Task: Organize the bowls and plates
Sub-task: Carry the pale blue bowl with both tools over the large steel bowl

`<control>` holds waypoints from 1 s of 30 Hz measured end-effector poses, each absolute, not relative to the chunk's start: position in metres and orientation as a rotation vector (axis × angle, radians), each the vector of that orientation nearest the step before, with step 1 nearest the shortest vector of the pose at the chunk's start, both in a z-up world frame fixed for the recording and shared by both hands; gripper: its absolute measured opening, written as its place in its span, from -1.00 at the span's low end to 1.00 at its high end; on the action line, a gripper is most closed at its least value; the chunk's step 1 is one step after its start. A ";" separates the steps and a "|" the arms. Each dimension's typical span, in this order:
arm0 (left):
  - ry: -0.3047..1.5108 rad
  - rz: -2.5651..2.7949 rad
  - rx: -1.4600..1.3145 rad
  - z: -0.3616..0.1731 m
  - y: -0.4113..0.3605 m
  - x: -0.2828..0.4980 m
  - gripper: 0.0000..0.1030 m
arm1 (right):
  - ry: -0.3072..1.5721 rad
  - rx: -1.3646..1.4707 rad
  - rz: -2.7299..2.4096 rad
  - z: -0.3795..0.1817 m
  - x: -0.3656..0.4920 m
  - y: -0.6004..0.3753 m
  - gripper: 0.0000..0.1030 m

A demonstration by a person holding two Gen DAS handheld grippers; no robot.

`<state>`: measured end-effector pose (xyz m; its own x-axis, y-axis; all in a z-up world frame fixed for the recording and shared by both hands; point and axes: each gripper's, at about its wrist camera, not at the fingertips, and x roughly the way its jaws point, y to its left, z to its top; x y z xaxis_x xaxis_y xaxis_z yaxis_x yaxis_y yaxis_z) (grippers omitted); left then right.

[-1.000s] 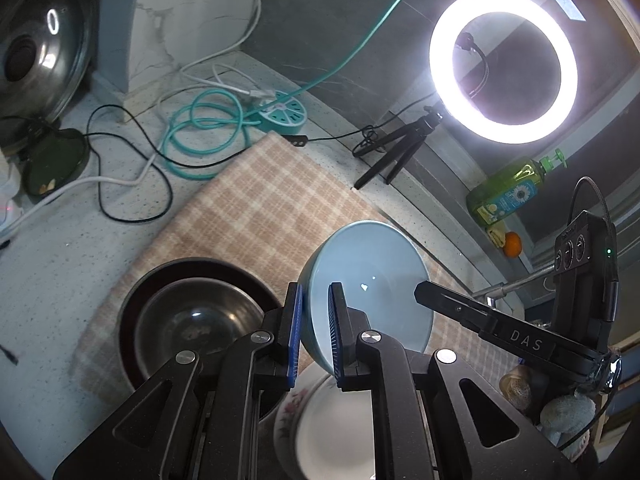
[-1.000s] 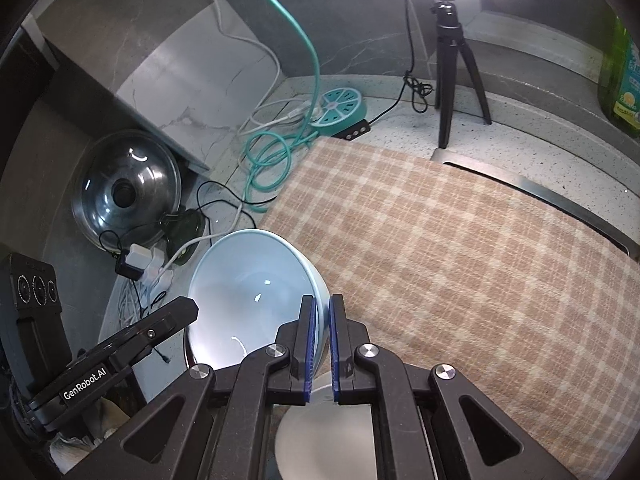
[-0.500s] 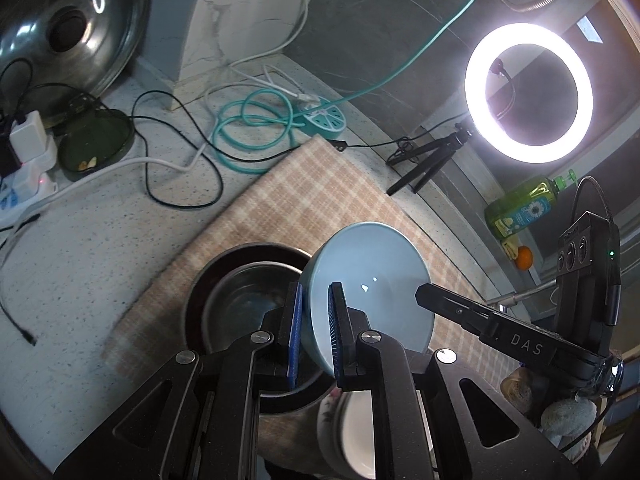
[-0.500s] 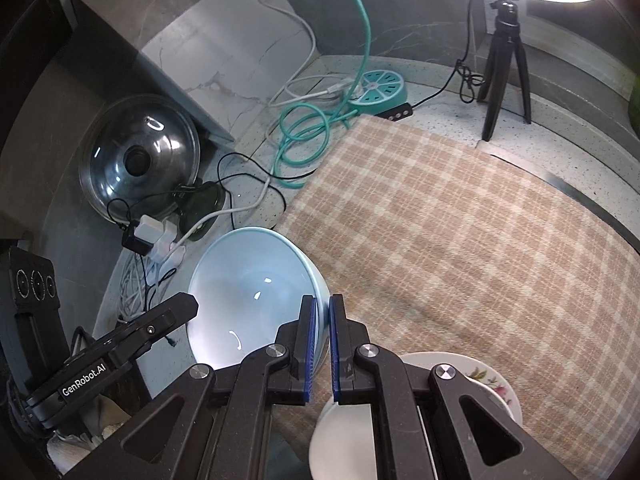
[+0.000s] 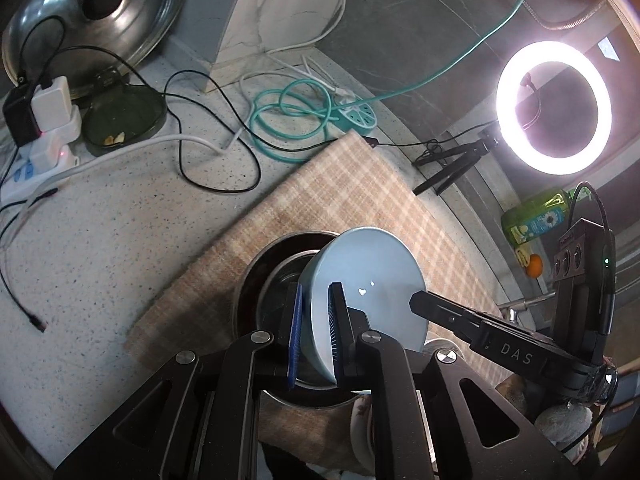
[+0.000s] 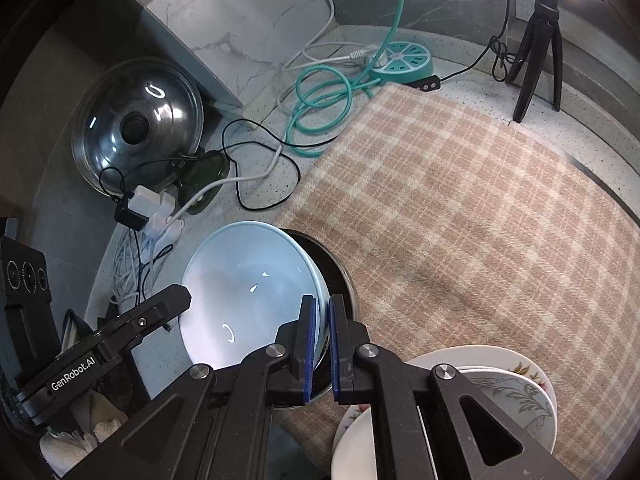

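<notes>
Blue bowl: the light blue bowl (image 5: pixel 368 280) is held up in the air, tipped on its side, right over the metal bowl (image 5: pixel 276 300). Both claws hold it by its rim, one on each side.
Left claw: the left gripper (image 5: pixel 314 332) is pinching the bowl's rim between its blue pads (image 5: pixel 296 340).
Right claw: the right gripper (image 6: pixel 320 344) is pinching the far side of the same rim (image 6: pixel 318 320), with its two fingers almost pressed together.
Metal bowl: it sits inside a dark pan (image 5: pixel 256 268) on the checked cloth (image 6: pixel 460 208).
Plates: a stack of white plates with flowers (image 6: pixel 516 364) rests on the cloth, just beside the pan and under the right claw.
Counter: the speckled counter (image 5: pixel 120 240) has a glass pot lid (image 6: pixel 132 128), a green cable (image 5: pixel 288 120), black and white wires and a plug strip on it.
Light: a bright ring light (image 5: pixel 554 108) stands on a small black tripod (image 6: pixel 536 44) at the back.
Bottle: a green bottle (image 5: pixel 536 216) stands near the light.
</notes>
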<state>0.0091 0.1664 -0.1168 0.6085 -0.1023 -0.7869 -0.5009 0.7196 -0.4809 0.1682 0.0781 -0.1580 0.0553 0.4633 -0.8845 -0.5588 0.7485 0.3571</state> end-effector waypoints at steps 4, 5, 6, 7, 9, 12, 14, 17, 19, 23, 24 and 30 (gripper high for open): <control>0.911 0.259 -0.759 -0.122 0.169 0.007 -0.79 | 1.315 -0.100 0.772 -0.165 0.167 0.082 -0.88; 0.915 0.260 -0.759 -0.123 0.170 0.007 -0.79 | 1.319 -0.103 0.772 -0.167 0.166 0.083 -0.88; 0.916 0.260 -0.760 -0.125 0.171 0.006 -0.79 | 1.322 -0.104 0.771 -0.168 0.166 0.084 -0.88; 0.917 0.262 -0.764 -0.126 0.172 0.006 -0.79 | 1.325 -0.106 0.771 -0.169 0.166 0.084 -0.88; 0.920 0.263 -0.767 -0.128 0.173 0.005 -0.79 | 1.329 -0.112 0.770 -0.172 0.165 0.086 -0.88; 0.923 0.264 -0.769 -0.131 0.174 0.004 -0.79 | 1.336 -0.120 0.769 -0.176 0.165 0.088 -0.88; 0.926 0.263 -0.771 -0.133 0.175 0.004 -0.79 | 1.341 -0.126 0.768 -0.179 0.164 0.089 -0.88; 0.932 0.261 -0.777 -0.137 0.176 0.003 -0.79 | 1.347 -0.131 0.767 -0.183 0.164 0.090 -0.88; 0.930 0.260 -0.780 -0.138 0.177 0.003 -0.79 | 1.345 -0.133 0.768 -0.183 0.164 0.091 -0.88; 0.933 0.255 -0.777 -0.138 0.178 0.004 -0.79 | 1.346 -0.139 0.768 -0.182 0.165 0.092 -0.88; 0.934 0.253 -0.777 -0.137 0.178 0.004 -0.79 | 1.346 -0.140 0.768 -0.182 0.165 0.092 -0.88; 0.943 0.233 -0.788 -0.138 0.180 0.004 -0.79 | 1.346 -0.146 0.783 -0.181 0.164 0.093 -0.82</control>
<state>0.0043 0.1797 -0.1382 0.5863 -0.1487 -0.7964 -0.5028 0.7040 -0.5016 0.1640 0.0934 -0.1812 0.0153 0.4212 -0.9069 -0.5803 0.7423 0.3350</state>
